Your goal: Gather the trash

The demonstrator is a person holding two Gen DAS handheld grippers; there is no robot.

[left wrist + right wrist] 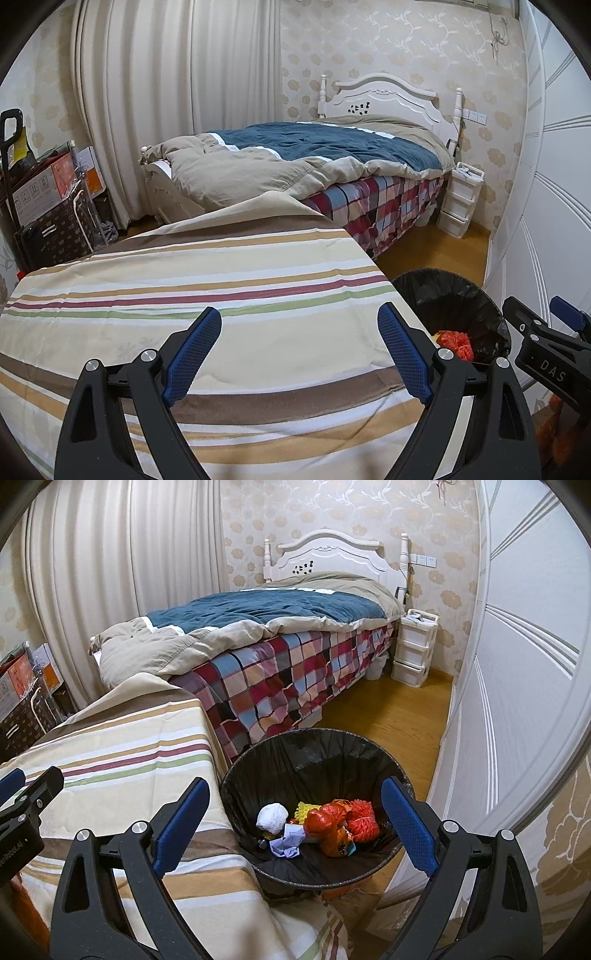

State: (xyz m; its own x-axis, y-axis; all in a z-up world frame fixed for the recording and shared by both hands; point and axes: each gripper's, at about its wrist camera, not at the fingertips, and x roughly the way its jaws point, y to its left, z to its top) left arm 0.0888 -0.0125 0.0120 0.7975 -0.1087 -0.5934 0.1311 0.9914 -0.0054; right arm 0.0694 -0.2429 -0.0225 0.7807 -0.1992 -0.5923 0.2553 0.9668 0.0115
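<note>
A round bin with a black liner [314, 753] stands on the floor right of the striped table; it also shows in the left wrist view [454, 295]. In it lie a white paper ball [272, 816], crumpled pale paper [286, 843], red and orange netting and wrappers [343, 825] and a yellow piece [304, 808]. My right gripper [295, 794] is open and empty, held above the bin's near rim. My left gripper [299, 319] is open and empty above the striped cloth [184, 280]. The right gripper shows at the left wrist view's right edge [543, 332].
A table under a striped cloth [122, 753] fills the near left. Behind it stands a bed with a blue and beige quilt [258, 616] and plaid sheet. A white drawer unit [413, 646], white wardrobe doors [517, 664], curtains and boxes [48, 192] line the room.
</note>
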